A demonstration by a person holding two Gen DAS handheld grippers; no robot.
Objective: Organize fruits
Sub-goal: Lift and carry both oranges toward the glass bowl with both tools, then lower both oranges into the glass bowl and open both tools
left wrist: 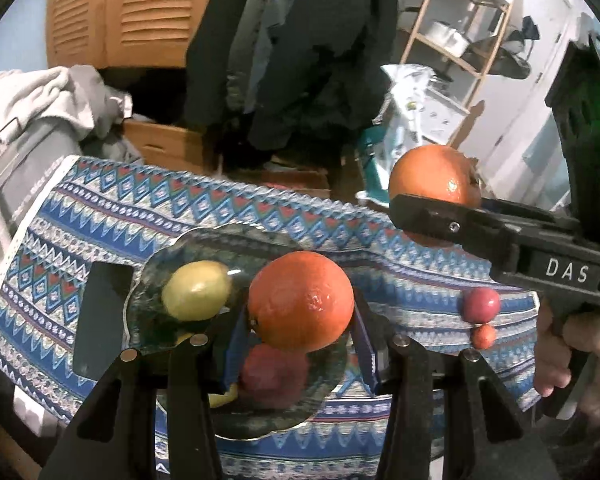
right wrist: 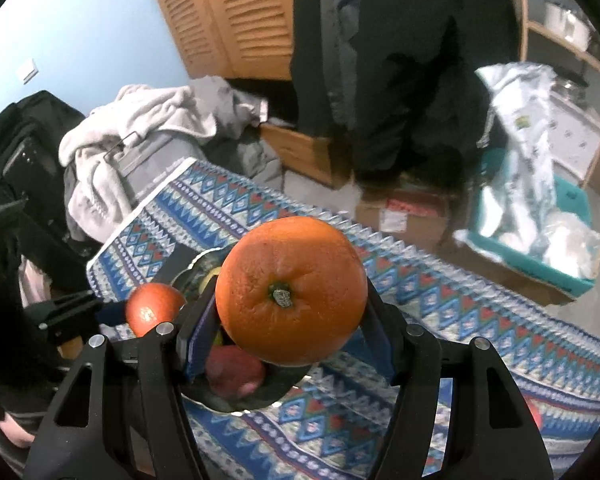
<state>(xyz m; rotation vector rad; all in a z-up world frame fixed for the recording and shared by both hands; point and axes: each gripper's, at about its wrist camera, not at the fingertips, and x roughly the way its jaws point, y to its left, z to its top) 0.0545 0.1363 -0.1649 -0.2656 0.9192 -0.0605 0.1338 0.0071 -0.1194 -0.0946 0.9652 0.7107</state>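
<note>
Item one: my left gripper (left wrist: pixel 300 312), jaws pinching an orange (left wrist: pixel 301 301) above the glass plate (left wrist: pixel 148 280), which holds a yellow lemon (left wrist: pixel 196 290) and red fruit (left wrist: pixel 274 374). Item two: my right gripper (right wrist: pixel 292 304), jaws clamping a second orange (right wrist: pixel 291 290) over the patterned bench cloth (right wrist: pixel 440 292). Two small red fruits (left wrist: pixel 481 303) lie loose on the cloth.

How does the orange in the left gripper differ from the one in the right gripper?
The left gripper's orange looks redder and hangs over the glass plate; the right gripper's orange is a paler orange. The right gripper's orange turns its green stem end to its own camera, while the left gripper's orange shows mostly smooth peel. Both are round and clamped between blue pads above the patterned cloth.
</note>
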